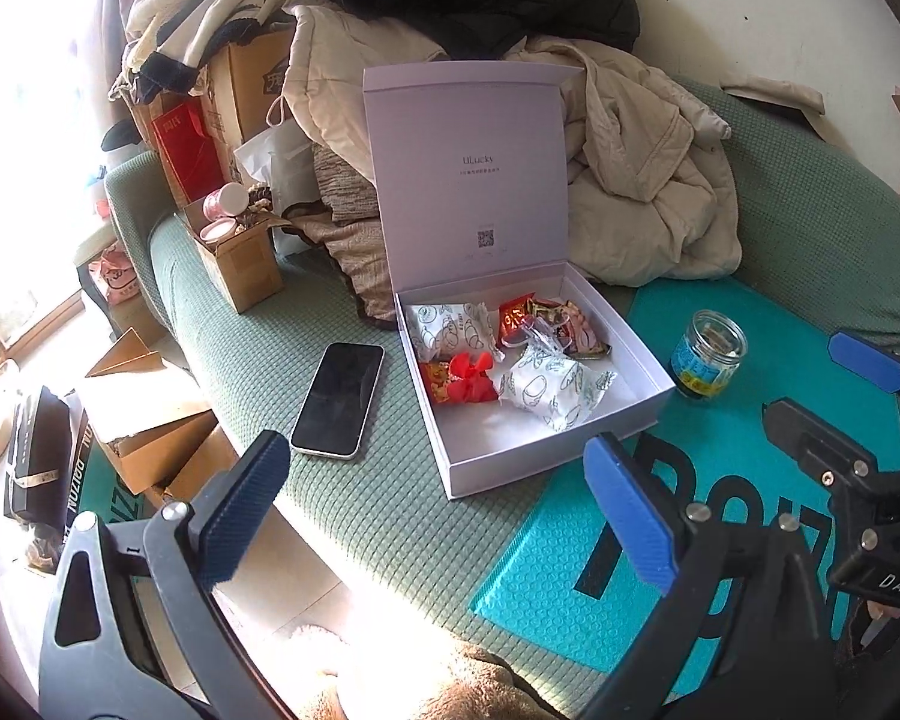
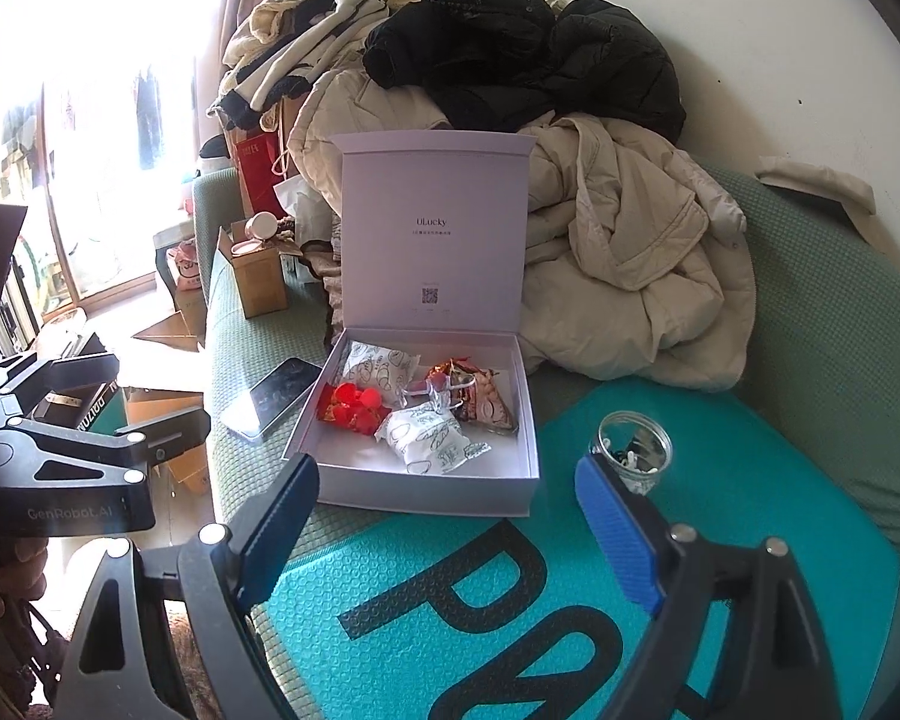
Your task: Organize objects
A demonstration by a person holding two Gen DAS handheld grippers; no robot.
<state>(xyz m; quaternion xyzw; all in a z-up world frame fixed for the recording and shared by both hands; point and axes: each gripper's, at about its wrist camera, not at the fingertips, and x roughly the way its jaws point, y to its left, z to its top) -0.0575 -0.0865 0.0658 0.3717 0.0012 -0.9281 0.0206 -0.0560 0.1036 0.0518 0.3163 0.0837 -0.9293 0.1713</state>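
We see our left gripper (image 1: 444,510) wide open and empty, our right gripper (image 2: 450,522) likewise, white lidded cardboard box (image 1: 654,378) of wrapped snacks, small glass jar (image 2: 635,456) beside it

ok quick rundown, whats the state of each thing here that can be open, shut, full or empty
white gift box: lid raised upright, snack packets inside, part of the floor bare
glass jar: no lid on, upright on the teal mat, small items inside
phone: screen dark, lying face up on the sofa
small cardboard box: flaps open, pink tubs in it
left gripper: open, empty
right gripper: open, empty
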